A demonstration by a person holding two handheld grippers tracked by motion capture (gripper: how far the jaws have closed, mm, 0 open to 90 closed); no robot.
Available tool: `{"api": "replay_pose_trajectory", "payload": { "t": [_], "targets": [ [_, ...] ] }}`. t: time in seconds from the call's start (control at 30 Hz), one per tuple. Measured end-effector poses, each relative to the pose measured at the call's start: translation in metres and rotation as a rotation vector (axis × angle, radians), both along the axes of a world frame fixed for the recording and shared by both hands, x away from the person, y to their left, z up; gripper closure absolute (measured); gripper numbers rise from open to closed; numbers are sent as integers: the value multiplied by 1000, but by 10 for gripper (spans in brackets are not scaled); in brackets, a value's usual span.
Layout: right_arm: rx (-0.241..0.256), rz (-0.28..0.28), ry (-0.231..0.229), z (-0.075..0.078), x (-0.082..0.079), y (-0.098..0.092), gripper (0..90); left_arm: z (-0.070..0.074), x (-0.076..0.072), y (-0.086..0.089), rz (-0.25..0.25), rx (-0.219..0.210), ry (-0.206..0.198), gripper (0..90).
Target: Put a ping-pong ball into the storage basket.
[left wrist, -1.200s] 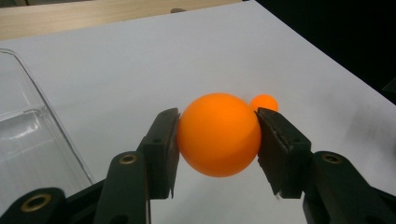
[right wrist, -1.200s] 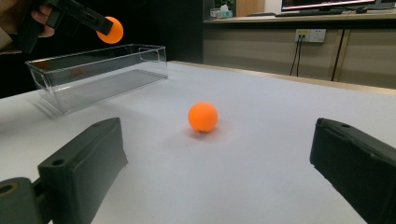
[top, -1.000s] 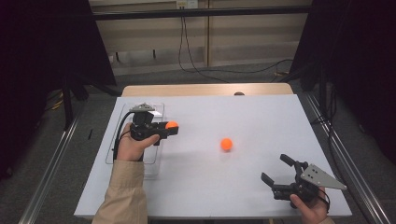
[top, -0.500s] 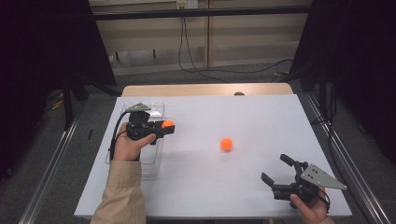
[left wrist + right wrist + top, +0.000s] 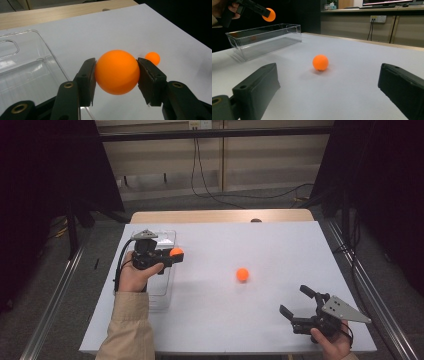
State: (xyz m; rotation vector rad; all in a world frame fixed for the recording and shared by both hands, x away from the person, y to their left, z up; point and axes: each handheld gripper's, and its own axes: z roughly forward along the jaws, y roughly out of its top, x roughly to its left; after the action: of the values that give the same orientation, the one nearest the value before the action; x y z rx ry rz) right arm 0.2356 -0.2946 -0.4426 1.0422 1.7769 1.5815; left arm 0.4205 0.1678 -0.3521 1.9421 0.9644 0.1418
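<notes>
My left gripper point(image 5: 172, 255) is shut on an orange ball point(image 5: 117, 72), held in the air just over the right wall of a clear plastic box point(image 5: 159, 290) at the table's left. That held ball point(image 5: 269, 14) also appears high at the left of the right gripper view, above the box point(image 5: 262, 40). A second orange ball point(image 5: 242, 274) lies loose on the white table near its middle, and its far side point(image 5: 152, 57) peeks past the held ball. My right gripper point(image 5: 296, 303) stands open near the front right, its jaws pointing toward the loose ball point(image 5: 320, 62), well short of it.
The white table top point(image 5: 260, 245) has a wooden strip point(image 5: 220, 216) along its far edge. Dark curtains stand at both sides, and cables run on the floor behind. A grey three-cornered plate point(image 5: 345, 309) sits on the right gripper.
The left gripper has drifted slightly left and back with its ball, now over the box's right wall. The right gripper and the loose ball have stayed put.
</notes>
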Motion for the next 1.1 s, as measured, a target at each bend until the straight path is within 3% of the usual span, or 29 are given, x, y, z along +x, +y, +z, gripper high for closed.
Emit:
{"api": "replay_pose_trajectory", "payload": {
  "t": [1.1],
  "targets": [
    [-1,0,-3,0,0,0,26,0,2,17,54,19,-19,510]
  ]
}}
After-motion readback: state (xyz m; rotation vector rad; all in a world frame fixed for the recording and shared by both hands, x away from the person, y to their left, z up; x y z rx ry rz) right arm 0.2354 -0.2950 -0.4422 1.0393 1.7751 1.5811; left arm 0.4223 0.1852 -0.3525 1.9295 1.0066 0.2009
